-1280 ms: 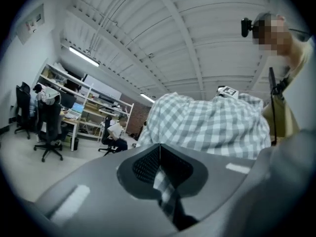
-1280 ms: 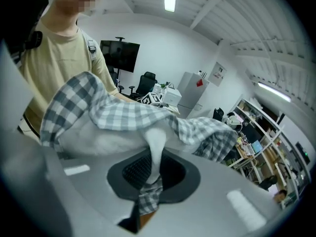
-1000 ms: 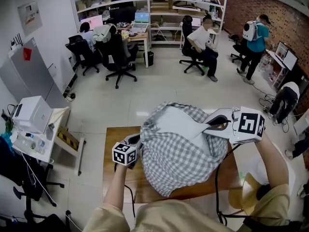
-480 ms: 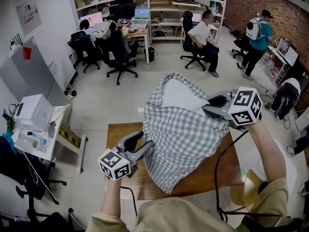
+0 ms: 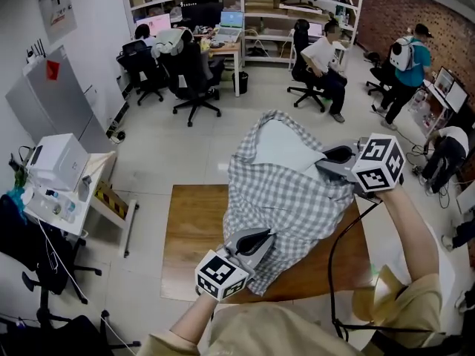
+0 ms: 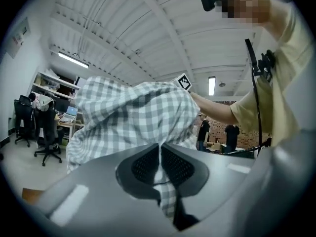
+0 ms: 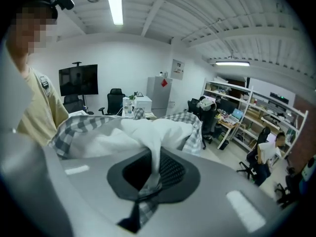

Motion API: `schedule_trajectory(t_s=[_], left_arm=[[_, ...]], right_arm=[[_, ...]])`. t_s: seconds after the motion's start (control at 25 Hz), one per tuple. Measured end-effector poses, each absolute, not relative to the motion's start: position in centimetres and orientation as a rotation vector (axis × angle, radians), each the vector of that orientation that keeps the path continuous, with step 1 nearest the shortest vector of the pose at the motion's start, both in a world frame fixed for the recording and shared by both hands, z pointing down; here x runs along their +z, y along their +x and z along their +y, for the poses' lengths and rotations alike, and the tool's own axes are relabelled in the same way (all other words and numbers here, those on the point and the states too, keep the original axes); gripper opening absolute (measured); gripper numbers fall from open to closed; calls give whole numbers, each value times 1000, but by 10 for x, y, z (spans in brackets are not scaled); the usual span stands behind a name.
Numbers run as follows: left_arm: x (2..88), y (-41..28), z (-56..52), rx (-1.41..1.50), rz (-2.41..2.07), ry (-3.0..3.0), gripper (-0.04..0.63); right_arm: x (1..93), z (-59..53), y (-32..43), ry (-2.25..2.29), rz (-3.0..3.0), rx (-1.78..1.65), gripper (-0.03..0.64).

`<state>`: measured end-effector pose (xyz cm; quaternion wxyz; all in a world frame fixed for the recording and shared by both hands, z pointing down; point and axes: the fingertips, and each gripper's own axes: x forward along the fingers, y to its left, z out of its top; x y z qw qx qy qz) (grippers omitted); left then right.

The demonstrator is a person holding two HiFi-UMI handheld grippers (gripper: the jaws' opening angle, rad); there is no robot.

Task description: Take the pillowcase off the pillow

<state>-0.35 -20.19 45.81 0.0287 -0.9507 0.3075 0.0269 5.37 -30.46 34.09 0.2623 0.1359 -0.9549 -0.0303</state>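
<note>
While it wraps most of the white pillow (image 5: 278, 143), the checked pillowcase (image 5: 286, 199) hangs raised at the centre of the head view, mouth gaping at 12 o'clock. At its 6 o'clock hem the left gripper (image 5: 256, 242) is clamped on a fold of checked cloth; at 3 o'clock the right gripper (image 5: 328, 167) pinches the pillow's white corner, a checked strip caught in the same bite. Below lies the wooden table (image 5: 189, 236), bare board showing at 9 o'clock
</note>
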Motion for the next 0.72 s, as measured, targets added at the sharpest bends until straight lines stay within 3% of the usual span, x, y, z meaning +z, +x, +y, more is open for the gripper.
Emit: schedule_trajectory(t_s=[0.2,0.44,0.6,0.64,0.68,0.72], left_arm=[[525,5,-188,-107,906,-3000,5],[669,-2,-214,-378,988,-3032,3],[668,-11,-209,-339,861,-3091,8],[648,-19,-203,-272,813,-3099,22],[626,-33,-198,-186,778,-3101,92],[601,-53,-195,-83,766,-3093,222]], right_arm=[[348,-324,69,462,-2605,57,14],[354,-308,63,353,-2643,98,14],[365,-289,46,257,-2595,-36,14],[363,-287,49,259,-2598,-67,14],[359,-285,52,266,-2603,-91,14],[355,-283,54,271,-2604,-108,14]])
